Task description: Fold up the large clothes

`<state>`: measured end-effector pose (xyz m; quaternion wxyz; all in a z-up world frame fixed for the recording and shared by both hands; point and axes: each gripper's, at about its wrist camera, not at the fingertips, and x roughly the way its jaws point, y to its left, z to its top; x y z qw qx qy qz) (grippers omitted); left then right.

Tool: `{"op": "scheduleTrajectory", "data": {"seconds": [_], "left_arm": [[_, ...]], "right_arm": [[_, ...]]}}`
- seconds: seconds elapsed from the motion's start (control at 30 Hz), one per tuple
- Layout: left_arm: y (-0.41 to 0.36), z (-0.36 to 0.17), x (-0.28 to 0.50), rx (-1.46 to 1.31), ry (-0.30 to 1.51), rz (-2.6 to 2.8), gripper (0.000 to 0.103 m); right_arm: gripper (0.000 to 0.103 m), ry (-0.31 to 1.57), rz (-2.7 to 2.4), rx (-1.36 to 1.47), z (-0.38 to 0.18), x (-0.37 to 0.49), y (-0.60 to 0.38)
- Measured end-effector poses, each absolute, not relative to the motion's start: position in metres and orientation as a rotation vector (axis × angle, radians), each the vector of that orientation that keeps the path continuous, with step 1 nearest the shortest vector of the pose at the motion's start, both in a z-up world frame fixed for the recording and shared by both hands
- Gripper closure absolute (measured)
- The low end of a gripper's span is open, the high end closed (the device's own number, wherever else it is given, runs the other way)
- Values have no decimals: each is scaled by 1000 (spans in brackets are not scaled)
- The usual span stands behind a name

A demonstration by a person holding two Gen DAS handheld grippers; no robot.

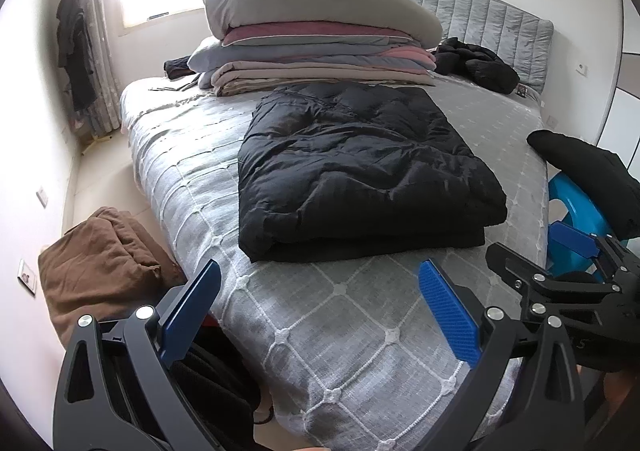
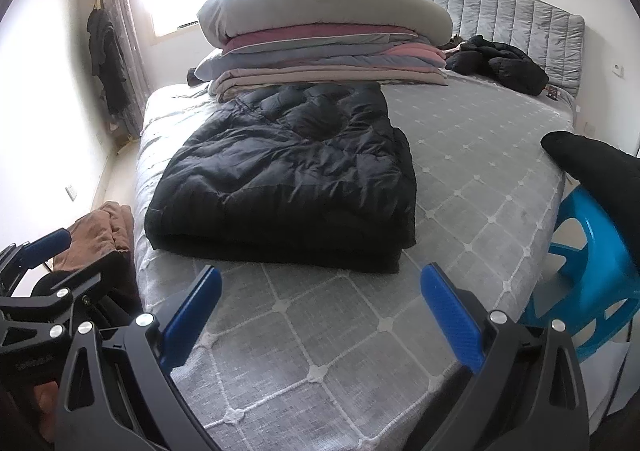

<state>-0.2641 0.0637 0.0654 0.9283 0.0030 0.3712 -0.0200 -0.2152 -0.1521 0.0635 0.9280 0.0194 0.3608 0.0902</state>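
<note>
I hold both grippers above the near end of the bed, apart from the coat. My left gripper and right gripper gape wide, holding nothing. The black coat lies folded mid-bed, its far edge touching the bedding stack.

1. My left gripper hangs above the near edge of the bed, its two blue-padded fingers spread wide and gripping nothing.
2. My right gripper hangs above that same near edge, just beside the left one, fingers spread equally wide and holding nothing.
3. Both point forward along the bed toward its head end, roughly level with each other.
4. Neither touches the bed's surface; each sits apart from it.
</note>
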Motion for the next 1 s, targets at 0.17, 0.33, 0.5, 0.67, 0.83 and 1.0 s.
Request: {"op": "scheduleTrajectory", "data": {"seconds": [0.17, 0.33, 0.5, 0.67, 0.83, 1.0], "left_arm": [[60, 63, -265, 4, 763, -36, 8], [60, 61, -263, 9, 762, -10, 8], [56, 57, -263, 32, 727, -24, 8], [55, 53, -258, 14, 748, -29, 8], [61, 39, -248, -39, 835, -36, 8], [62, 33, -247, -43, 857, -21, 8]], "right_arm": [[7, 742, 178, 38, 60, -216, -152], [7, 747, 178, 42, 57, -214, -153], [7, 763, 171, 44, 51, -209, -153], [7, 771, 172, 49, 47, -206, -154], [7, 775, 167, 55, 44, -204, -158], [7, 775, 165, 56, 43, -204, -159]]}}
